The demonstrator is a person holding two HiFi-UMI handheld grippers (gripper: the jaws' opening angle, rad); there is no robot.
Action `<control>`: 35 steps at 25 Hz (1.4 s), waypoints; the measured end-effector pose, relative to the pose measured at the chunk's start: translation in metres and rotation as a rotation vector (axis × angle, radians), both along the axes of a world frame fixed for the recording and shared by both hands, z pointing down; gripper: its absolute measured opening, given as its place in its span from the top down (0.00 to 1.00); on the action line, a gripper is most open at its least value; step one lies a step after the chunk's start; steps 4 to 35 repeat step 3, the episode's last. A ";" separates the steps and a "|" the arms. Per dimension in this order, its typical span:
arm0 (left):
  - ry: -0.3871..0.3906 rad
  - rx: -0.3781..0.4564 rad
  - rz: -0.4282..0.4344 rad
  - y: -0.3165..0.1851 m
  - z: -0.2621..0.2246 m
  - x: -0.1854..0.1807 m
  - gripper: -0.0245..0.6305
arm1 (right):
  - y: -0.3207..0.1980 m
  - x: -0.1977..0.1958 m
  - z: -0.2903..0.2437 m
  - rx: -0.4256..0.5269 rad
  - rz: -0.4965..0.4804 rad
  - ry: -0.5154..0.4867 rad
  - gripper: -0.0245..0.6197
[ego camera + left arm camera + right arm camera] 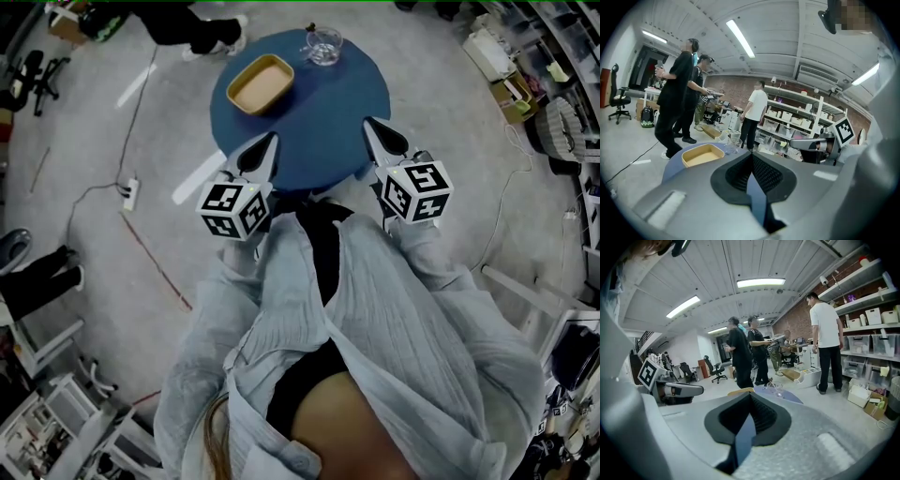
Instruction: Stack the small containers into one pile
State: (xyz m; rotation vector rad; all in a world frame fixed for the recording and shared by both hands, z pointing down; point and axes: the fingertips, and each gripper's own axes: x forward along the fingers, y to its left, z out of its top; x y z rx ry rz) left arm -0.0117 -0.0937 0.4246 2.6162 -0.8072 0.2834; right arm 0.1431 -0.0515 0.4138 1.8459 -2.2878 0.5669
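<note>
**Both grippers closed and empty at the near edge of the desk**

The left gripper point(271, 141) and the right gripper point(369, 125) are held side by side, well apart, with their tips over the near rim of a round blue desk point(328, 117). In each gripper view the jaws meet tip to tip, with nothing between the pads (left point(752, 157); right point(750, 397)). A shallow tan container point(262, 83) lies open side up on the far left part of the desk. A clear container point(323, 46) stands near it by the far rim, apart from it and unstacked. Both containers are well apart from the jaws. Neither gripper touches a container.
</note>
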 end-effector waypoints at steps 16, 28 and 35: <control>0.000 -0.001 -0.001 0.001 0.002 0.003 0.94 | 0.000 0.003 0.001 -0.001 -0.002 0.003 0.96; 0.000 -0.001 -0.001 0.001 0.002 0.003 0.94 | 0.000 0.003 0.001 -0.001 -0.002 0.003 0.96; 0.000 -0.001 -0.001 0.001 0.002 0.003 0.94 | 0.000 0.003 0.001 -0.001 -0.002 0.003 0.96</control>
